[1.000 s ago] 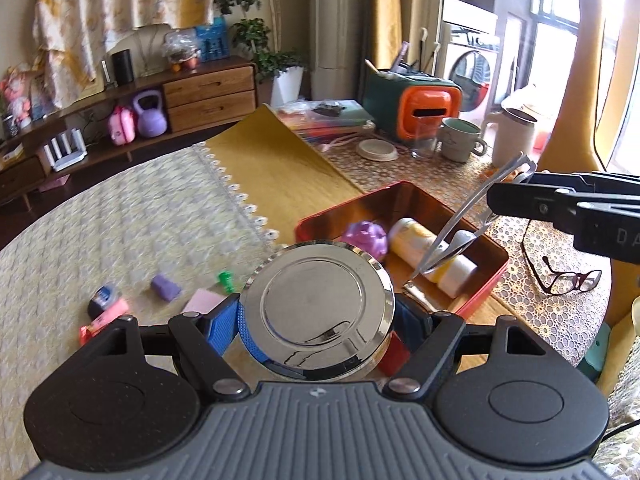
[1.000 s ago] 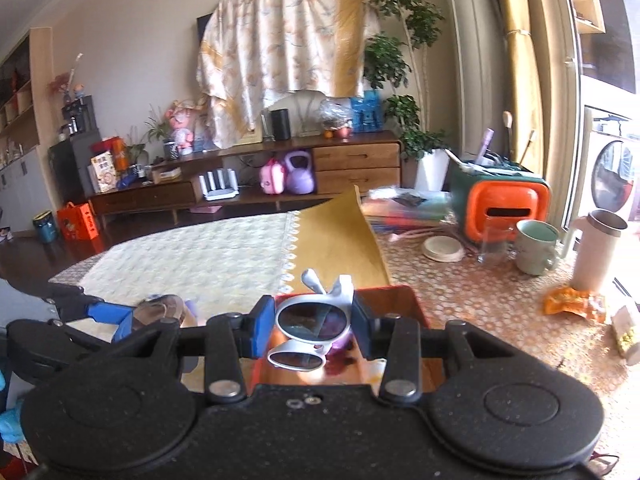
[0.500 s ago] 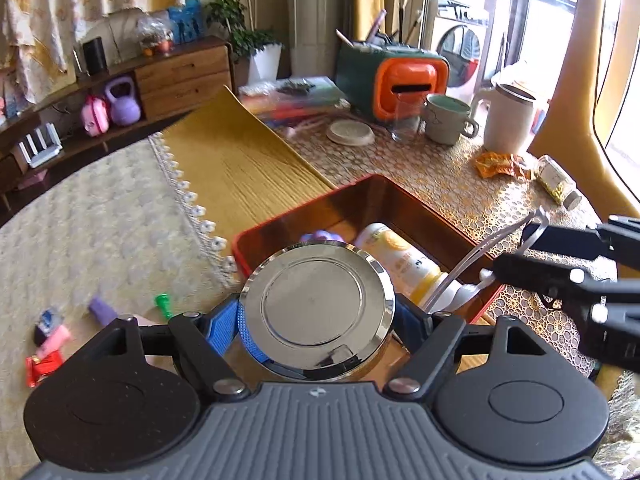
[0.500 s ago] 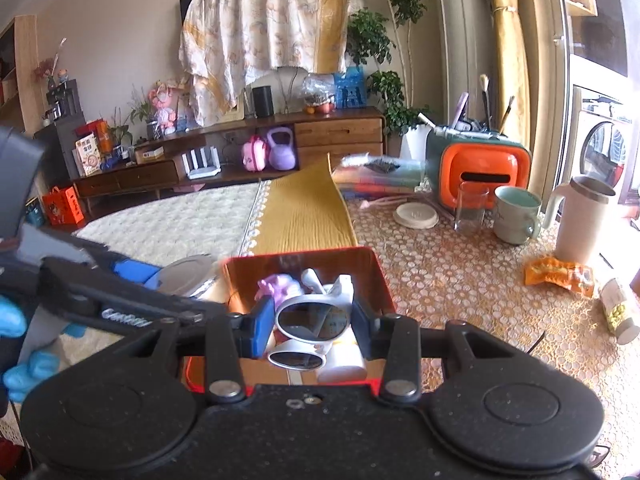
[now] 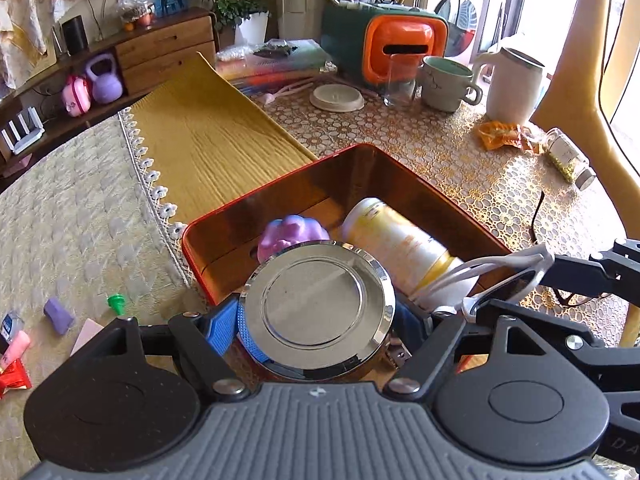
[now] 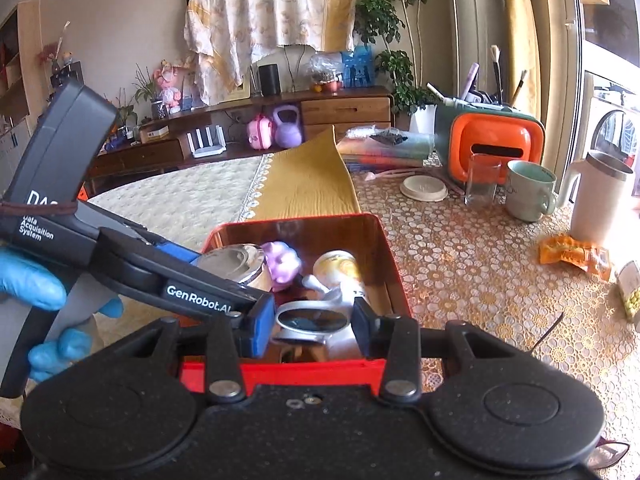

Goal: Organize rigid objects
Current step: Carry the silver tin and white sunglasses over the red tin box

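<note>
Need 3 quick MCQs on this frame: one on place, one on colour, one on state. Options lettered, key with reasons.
1. Where is the purple toy?
A. in the red box
B. on the lace cloth beside the mug
C. on the yellow mat

2. What colour is the mug next to the glass?
A. red
B. pale green
C. black

3. What is the left gripper doing?
A. hanging open and empty
B. shut on a round metal tin
C. shut on the white sunglasses

Key: 1 A, the toy lies inside the box walls beside the yellow bottle. 2 B, its glaze is pale green. 3 B, the tin sits clamped between the pads; the right gripper holds the sunglasses.
</note>
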`<state>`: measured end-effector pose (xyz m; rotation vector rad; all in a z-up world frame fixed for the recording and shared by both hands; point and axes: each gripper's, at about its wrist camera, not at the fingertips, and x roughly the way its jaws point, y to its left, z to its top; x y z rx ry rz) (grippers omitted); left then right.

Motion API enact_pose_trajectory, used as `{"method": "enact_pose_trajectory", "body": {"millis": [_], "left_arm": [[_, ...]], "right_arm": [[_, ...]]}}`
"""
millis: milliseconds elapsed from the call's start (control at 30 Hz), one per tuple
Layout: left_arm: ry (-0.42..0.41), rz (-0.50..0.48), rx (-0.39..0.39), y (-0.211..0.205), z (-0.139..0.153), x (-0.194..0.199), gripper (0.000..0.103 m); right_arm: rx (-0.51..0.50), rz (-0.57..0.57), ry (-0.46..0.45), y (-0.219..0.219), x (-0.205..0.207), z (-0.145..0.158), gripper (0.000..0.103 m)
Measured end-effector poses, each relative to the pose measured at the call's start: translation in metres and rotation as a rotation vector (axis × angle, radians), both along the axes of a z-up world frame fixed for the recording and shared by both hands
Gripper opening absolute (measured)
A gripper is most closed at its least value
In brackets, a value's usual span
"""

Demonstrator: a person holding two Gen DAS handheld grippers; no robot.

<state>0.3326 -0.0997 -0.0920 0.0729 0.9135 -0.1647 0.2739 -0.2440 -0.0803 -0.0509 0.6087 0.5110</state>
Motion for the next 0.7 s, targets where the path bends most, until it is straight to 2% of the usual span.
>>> {"method": "enact_pose_trajectory", "body": {"millis": [367, 700], "left_arm": [[0.026, 0.000, 0.014, -0.006, -0.015, 0.014, 0.079], [0.039, 0.001, 0.037, -0.011, -0.024, 0.025, 0.079]], "right_arm": [[-0.005, 0.013, 0.082, -0.006, 0.011, -0.016, 0.041], [-0.047, 0.012, 0.053, -0.004, 0.009, -0.018, 0.043]]}}
